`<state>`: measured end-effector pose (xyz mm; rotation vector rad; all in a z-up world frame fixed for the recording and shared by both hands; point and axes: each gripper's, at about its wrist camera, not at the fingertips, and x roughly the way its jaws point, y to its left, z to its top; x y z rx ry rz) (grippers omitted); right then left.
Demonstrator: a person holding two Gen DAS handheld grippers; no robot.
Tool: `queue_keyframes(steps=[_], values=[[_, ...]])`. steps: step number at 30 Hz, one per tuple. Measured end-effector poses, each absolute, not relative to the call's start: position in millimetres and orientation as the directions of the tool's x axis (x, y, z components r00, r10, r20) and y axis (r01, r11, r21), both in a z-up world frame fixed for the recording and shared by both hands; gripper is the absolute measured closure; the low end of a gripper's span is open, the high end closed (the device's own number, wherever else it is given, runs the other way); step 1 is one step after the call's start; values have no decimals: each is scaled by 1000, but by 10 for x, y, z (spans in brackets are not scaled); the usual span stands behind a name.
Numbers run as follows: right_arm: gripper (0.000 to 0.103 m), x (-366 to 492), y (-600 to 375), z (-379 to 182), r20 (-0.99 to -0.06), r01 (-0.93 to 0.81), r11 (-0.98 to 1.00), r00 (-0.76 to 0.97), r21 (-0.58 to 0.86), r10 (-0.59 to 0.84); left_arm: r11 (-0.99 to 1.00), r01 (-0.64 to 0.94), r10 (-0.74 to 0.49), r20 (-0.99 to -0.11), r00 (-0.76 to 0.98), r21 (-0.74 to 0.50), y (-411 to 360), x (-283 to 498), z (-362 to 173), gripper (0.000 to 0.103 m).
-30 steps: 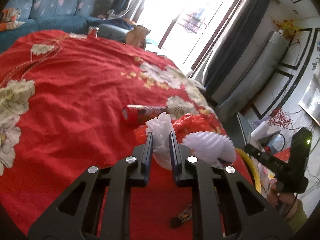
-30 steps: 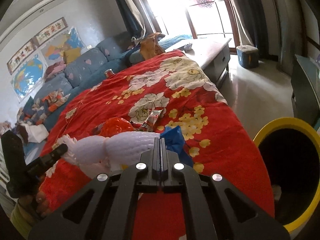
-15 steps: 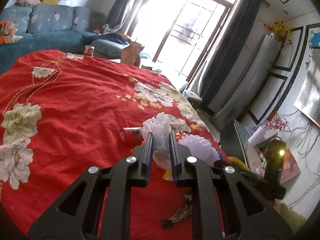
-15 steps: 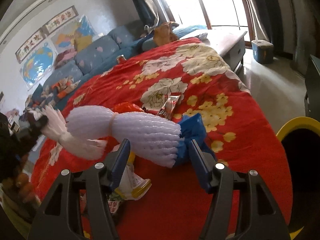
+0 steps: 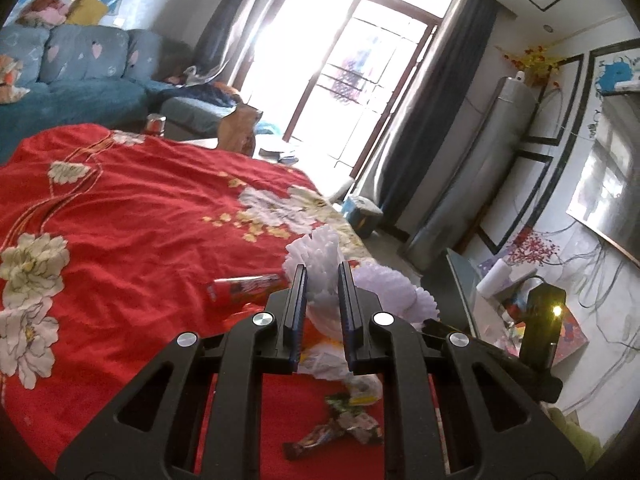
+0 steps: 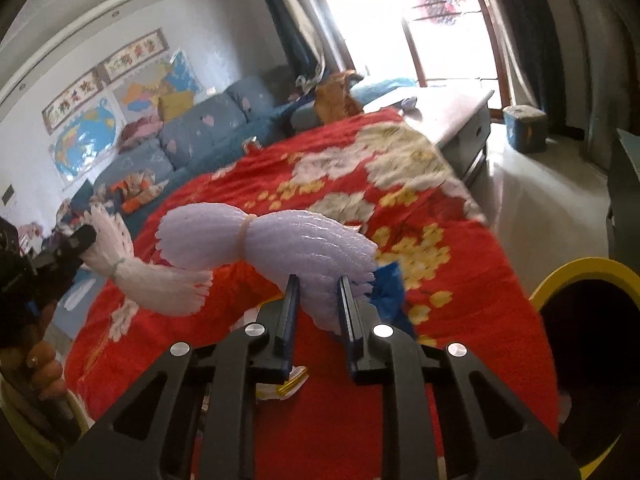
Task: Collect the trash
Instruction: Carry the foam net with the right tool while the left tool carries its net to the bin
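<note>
A white foam net bundle (image 6: 272, 240), tied in the middle with a band, hangs above the red floral cloth (image 5: 120, 216). My left gripper (image 5: 322, 276) is shut on one frilled end of it (image 5: 320, 252). My right gripper (image 6: 318, 288) is shut on the other end (image 6: 324, 304). The left gripper also shows at the left of the right wrist view (image 6: 80, 240). Below lie a red snack wrapper (image 5: 244, 286), a dark candy wrapper (image 5: 320, 438), a crumpled white wrapper (image 5: 352, 384) and a blue bag (image 6: 390, 292).
A yellow-rimmed black bin (image 6: 592, 320) stands off the cloth's right edge. A blue sofa (image 5: 80, 80) is behind. A brown paper bag (image 5: 238, 130) and a metal can (image 5: 156, 124) sit at the far edge. A blue stool (image 6: 524, 132) is on the floor.
My right gripper has closed from open onto the foam net's end. The bundle has been lifted higher above the cloth. My left gripper keeps its hold.
</note>
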<state>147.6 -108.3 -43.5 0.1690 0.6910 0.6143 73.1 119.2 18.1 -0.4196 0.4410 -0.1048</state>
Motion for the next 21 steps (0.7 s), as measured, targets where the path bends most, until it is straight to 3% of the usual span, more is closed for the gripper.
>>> queue_keyframes(steps=[21], values=[[86,1482,-1998,-225,-505,-284,900,752,330,423,924,189,-319,-396,861,-333,280,950,245,93]])
